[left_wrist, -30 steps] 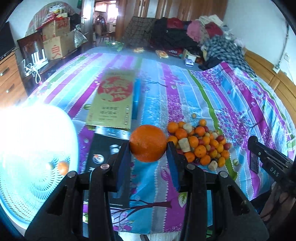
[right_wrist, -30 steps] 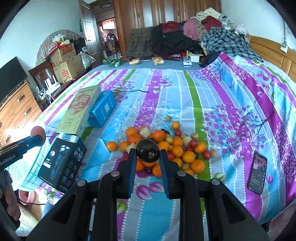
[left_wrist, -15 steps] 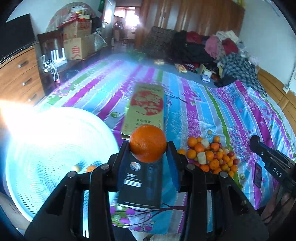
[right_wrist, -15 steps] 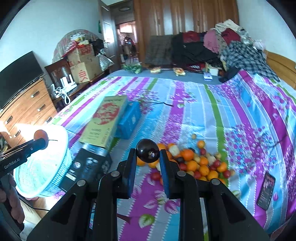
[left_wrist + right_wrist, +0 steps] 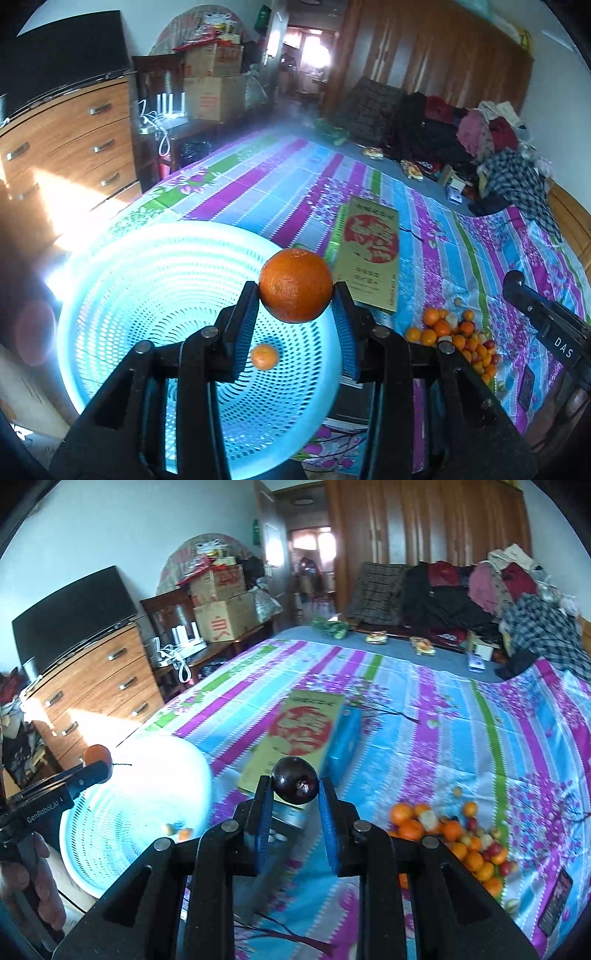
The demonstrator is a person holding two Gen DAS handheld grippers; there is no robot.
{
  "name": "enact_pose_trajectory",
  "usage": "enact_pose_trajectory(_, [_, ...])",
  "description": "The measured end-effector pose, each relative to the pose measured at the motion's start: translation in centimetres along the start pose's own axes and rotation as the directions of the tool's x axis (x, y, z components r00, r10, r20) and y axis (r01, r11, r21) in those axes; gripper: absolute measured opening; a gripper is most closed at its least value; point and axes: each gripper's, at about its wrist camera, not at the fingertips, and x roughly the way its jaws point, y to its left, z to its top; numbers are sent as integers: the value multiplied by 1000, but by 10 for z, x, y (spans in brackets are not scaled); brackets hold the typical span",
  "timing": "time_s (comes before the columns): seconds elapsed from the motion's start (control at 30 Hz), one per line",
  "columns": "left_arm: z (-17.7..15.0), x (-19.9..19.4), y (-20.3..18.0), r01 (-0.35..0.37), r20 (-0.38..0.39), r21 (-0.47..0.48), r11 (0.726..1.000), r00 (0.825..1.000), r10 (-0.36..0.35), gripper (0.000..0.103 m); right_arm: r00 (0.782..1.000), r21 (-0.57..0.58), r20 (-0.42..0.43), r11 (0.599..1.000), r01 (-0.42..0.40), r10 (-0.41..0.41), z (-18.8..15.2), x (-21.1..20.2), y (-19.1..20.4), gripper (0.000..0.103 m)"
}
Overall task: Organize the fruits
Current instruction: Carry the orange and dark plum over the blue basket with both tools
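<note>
My left gripper is shut on a large orange and hangs above the pale blue perforated basket, which has a small orange lying in it. My right gripper is shut on a dark plum over the bed, to the right of the basket. The left gripper with its orange shows at the left of the right wrist view. A heap of small oranges and red fruits lies on the striped bedspread; the same fruit heap shows in the left wrist view.
A gold and red box and a blue box lie mid-bed, a black box partly under the basket. A phone lies near the bed's right edge. A dresser stands left; clothes are piled at the back.
Both grippers have swung left and risen with their fruits. The left one now hangs over the basket instead of beside it; the fruit heap has slid to the right in both views.
</note>
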Motion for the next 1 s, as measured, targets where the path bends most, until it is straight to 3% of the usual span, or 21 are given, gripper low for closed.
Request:
enact_pose_trajectory(0.4, [0, 6, 64, -102, -31, -111, 989, 995, 99, 41, 986, -75, -107, 988, -133, 125, 13, 55, 73, 29])
enact_pose_trajectory(0.77, [-19, 19, 101, -161, -126, -152, 975, 982, 143, 41, 928, -80, -282, 958, -276, 244, -7, 104, 124, 29])
enact_pose_trajectory(1.0, [-32, 30, 109, -174, -192, -142, 974, 971, 145, 41, 903, -74, -336, 949, -307, 266, -19, 116, 135, 29])
